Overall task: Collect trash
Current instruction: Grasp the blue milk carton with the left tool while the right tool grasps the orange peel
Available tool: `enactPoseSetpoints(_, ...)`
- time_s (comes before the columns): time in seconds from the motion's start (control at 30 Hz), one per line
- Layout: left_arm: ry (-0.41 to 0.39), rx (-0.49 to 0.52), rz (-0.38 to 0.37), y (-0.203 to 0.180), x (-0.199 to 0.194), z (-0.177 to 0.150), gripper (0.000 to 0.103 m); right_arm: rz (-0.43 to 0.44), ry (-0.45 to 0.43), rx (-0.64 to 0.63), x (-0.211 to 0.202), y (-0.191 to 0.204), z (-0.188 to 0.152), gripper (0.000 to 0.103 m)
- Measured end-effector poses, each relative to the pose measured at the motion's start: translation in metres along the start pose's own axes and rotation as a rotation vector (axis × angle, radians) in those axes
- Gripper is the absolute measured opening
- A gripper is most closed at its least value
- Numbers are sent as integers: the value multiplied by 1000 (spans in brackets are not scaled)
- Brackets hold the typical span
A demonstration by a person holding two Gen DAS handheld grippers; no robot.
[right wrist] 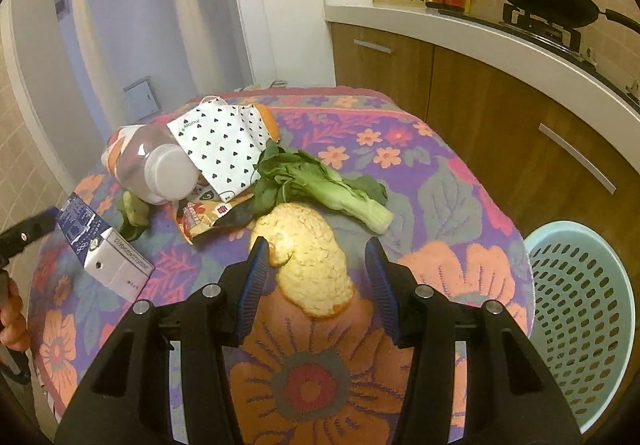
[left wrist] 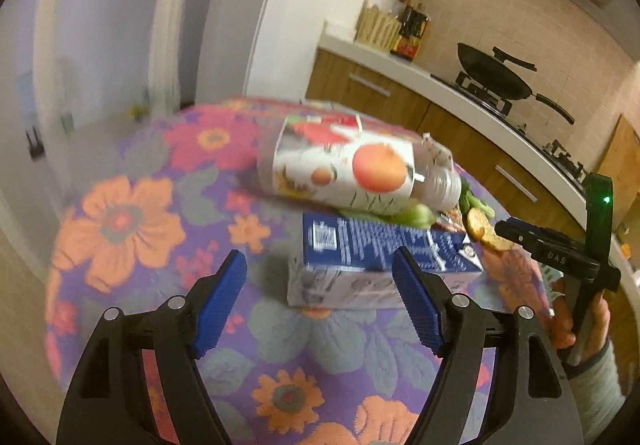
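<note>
Found the orange peel (right wrist: 310, 269) flat on the flowered counter (right wrist: 460, 181), between the spread pads of the right hand-held gripper (right wrist: 316, 281), untouched. Judged light, limp, slightly slick; best pinched across its thick middle. Noted the milk carton (left wrist: 380, 257) at twelve o'clock of the left hand-held gripper (left wrist: 320, 305), also spread, empty. Noted basket (right wrist: 580, 325) at three o'clock.

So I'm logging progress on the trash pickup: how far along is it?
Barely begun. The teal basket beside the table shows nothing inside. In hand: nothing yet; the right gripper stands open around the orange peel, the left gripper open before the blue carton. Left: bottle, face mask, bok choy, snack wrapper.
</note>
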State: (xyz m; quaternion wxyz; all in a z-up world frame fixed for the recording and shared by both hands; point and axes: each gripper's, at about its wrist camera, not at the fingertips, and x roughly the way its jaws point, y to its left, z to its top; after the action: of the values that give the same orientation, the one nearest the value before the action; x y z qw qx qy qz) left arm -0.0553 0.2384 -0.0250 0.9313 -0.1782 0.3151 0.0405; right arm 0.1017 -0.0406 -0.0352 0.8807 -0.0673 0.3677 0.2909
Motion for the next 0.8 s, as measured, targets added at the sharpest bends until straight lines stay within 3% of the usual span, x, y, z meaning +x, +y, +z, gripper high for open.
enactPoseSetpoints(0.1, 39, 33, -49, -11, 8, -6, 73, -1, 8, 4, 2, -2, 0, 46)
enactPoseSetpoints(0.23, 58, 120, -51, -34, 10, -14, 73, -5, 21, 13, 6, -3, 1, 46)
enactPoseSetpoints(0.47, 105, 267, -167, -68, -10, -43, 72, 10, 29, 33, 8, -7, 1, 46)
enactPoseSetpoints(0.57, 68, 320, -123, -74, -18, -46, 72, 15, 29, 35, 8, -7, 1, 46)
enactPoseSetpoints(0.73, 56, 290, -56, -57, -5, -24, 72, 18, 33, 32, 9, -6, 2, 46)
enactPoseSetpoints(0.8, 68, 296, -89, -55, 2, -14, 73, 24, 39, 32, 10, -6, 2, 46)
